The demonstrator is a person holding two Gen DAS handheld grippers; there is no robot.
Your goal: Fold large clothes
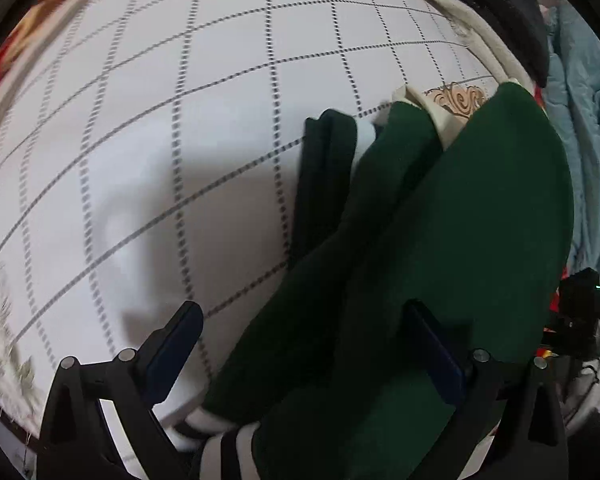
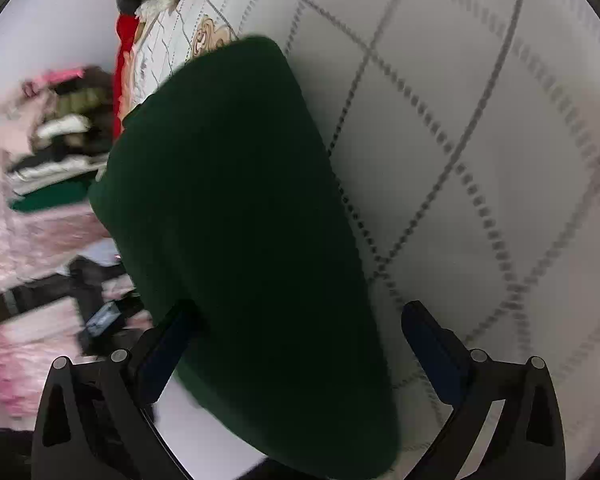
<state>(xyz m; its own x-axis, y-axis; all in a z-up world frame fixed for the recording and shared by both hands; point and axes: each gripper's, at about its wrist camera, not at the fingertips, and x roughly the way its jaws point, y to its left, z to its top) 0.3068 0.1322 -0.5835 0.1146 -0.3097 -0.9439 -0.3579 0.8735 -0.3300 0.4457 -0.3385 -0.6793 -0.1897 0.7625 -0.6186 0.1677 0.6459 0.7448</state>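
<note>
White grid-stitched bedspread (image 1: 180, 128) | dark green garment (image 2: 240, 200) folded along its edge | clothes pile (image 2: 60, 148) beyond | left gripper (image 1: 304, 324) and right gripper (image 2: 300, 320) spread wide, gripping nothing.

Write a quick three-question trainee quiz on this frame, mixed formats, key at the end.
1. True or false: the left gripper is clamped shut on the green garment.
2. What does the green garment lie on?
A. bare wooden floor
B. white checked sheet
C. metal rack
3. Fill in: in the right wrist view, a pile of clothes sits to the ____ of the garment.

Key:
1. False; both it and the right gripper are open.
2. B
3. left
</note>
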